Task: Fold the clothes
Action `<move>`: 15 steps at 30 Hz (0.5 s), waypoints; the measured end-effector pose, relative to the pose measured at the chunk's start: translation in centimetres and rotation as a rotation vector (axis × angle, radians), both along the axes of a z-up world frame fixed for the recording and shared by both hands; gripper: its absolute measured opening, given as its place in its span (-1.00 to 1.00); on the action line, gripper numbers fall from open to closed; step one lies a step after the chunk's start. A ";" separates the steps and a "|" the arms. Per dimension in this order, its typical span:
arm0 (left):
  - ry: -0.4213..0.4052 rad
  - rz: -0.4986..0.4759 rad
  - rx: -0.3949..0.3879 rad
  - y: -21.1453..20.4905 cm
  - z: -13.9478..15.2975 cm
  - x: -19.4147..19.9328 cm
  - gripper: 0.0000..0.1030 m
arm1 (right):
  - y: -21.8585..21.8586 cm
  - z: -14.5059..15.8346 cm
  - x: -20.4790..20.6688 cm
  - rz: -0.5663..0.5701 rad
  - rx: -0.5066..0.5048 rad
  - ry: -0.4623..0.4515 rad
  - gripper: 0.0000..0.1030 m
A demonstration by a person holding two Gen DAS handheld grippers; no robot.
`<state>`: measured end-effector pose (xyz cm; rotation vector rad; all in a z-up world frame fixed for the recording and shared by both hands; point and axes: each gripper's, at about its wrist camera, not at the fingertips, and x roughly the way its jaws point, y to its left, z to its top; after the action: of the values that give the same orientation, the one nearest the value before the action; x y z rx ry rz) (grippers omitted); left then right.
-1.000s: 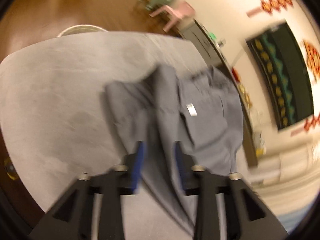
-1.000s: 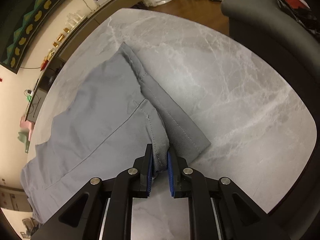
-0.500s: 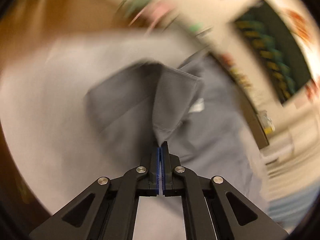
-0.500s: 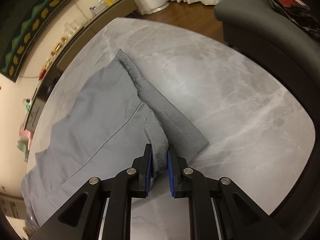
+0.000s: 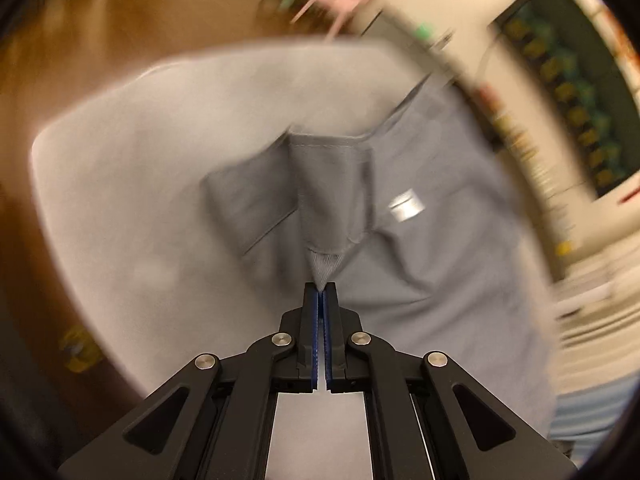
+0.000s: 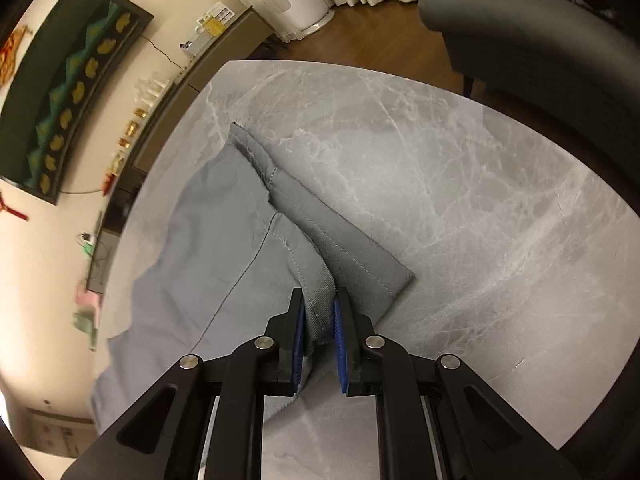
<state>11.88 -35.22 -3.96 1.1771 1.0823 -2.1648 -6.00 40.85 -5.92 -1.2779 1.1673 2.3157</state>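
One grey cotton garment lies on one grey marble-patterned worktop; one white label shows on the cloth. Two black claws with blue pads: the left claw and the right claw. One dark upholstered chair; one dark framed wall hanging with yellow shapes.

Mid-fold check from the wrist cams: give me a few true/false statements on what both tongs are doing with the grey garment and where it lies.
1. The left tongs are shut on a corner of the grey garment. True.
2. The right tongs hang open, clear of the cloth. False: they clamp a thick folded hem of the garment.
3. The garment lies on a grey marble table. True.
4. The garment is red. False: it is grey.
5. A white label shows on the garment. True.
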 end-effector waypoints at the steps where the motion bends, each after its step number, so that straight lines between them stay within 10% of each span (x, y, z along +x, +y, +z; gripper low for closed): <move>1: -0.022 -0.006 0.007 -0.1 -0.3 0.0 -0.96 | 0.0 0.1 0.0 0.001 0.006 -0.001 -0.76; 15: -0.153 0.050 -0.029 -1.9 -1.0 1.7 -1.00 | 0.8 0.3 -0.5 -0.055 0.062 -0.028 -0.81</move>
<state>13.55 -37.13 -4.94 1.2658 1.0009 -2.0102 -6.54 41.63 -5.64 -1.2366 1.0989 2.2694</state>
